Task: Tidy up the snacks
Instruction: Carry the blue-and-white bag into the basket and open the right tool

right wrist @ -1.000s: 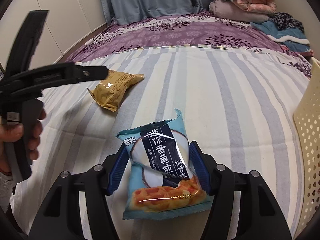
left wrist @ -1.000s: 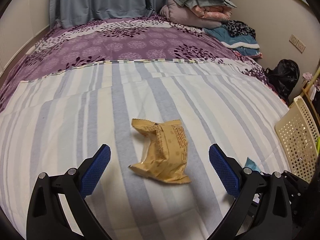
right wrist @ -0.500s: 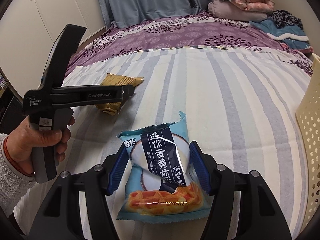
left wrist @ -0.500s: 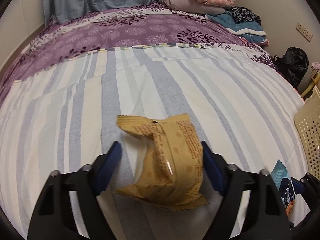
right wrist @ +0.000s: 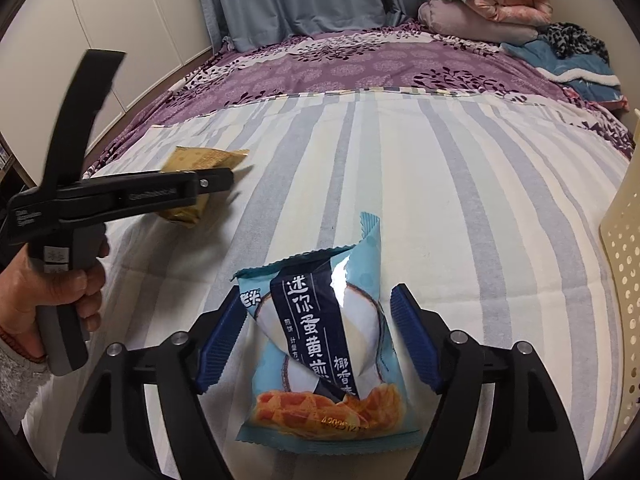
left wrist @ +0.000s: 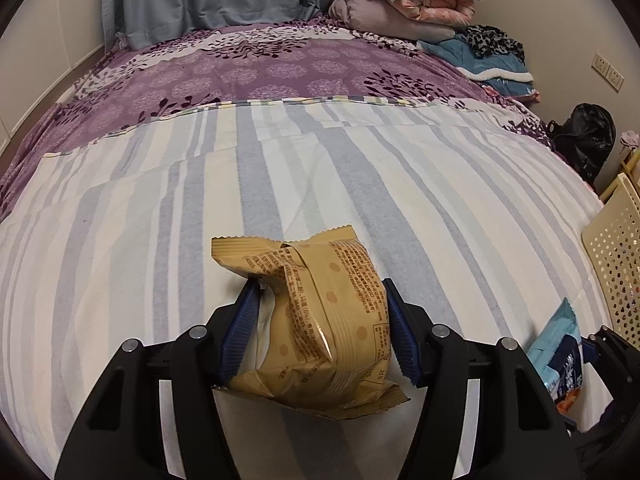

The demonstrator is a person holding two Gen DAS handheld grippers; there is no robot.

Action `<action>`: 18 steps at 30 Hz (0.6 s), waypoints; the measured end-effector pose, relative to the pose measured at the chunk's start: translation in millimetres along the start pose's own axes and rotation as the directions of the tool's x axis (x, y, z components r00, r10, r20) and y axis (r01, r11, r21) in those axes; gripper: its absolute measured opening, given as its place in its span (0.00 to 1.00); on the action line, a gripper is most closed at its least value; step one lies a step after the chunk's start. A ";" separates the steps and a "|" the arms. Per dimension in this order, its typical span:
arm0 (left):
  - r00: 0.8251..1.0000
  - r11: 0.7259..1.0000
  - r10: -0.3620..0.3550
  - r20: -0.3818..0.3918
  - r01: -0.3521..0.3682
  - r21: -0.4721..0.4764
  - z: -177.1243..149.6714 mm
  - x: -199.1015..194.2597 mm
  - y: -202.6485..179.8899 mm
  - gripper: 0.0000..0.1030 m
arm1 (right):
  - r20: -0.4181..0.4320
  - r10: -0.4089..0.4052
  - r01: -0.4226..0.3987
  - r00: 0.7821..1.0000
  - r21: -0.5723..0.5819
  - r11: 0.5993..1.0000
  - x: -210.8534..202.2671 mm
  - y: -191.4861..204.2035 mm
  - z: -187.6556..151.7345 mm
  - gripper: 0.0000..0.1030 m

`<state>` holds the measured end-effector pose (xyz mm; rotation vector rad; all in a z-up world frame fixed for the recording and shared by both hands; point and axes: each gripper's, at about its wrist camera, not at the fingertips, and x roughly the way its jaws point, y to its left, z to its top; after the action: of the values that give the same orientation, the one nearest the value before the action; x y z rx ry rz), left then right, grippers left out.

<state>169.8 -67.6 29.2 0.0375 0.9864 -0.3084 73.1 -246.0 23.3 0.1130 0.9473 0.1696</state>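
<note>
A striped sheet (left wrist: 360, 168) is covering the bed's near half, purple floral bedding (left wrist: 280, 68) its far half, folded blankets (left wrist: 404, 12) sitting at the far right corner. The left tongs (left wrist: 318, 334) are pinching the tan snack packet (left wrist: 320, 328); the right tongs (right wrist: 320, 340) are seemingly clamping the blue snack packet (right wrist: 328, 352) near the bed's right edge, beside a cream basket (right wrist: 624, 264).

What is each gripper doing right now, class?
Left gripper: shut on the tan snack packet.
Right gripper: shut on the blue snack packet.

dim indoor light, fisheye-warped edges, sharp focus.
</note>
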 end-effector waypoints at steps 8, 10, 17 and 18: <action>1.000 1.000 -0.009 0.011 0.009 -0.023 -15.4 -32.0 7.6 0.60 | 0.008 -0.038 0.038 0.999 -0.003 0.999 -4.8 4.7 -8.2 0.59; 1.000 1.000 -0.014 0.014 0.014 -0.027 -20.1 -40.2 8.0 0.60 | 0.009 -0.042 0.042 0.999 0.005 0.999 -8.0 4.8 -10.3 0.57; 0.998 0.999 -0.043 0.039 0.044 -0.006 -31.3 -68.6 -2.6 0.60 | 0.042 -0.040 0.039 0.998 0.031 0.999 -34.1 4.3 -14.8 0.56; 0.998 0.999 -0.049 0.043 0.049 -0.002 -32.5 -72.8 -4.7 0.60 | 0.051 -0.041 0.039 0.998 0.034 0.999 -40.4 3.9 -15.0 0.56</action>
<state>104.8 -49.2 71.7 0.0039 0.9462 -0.3510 37.4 -249.7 47.5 0.1288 0.8999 0.1134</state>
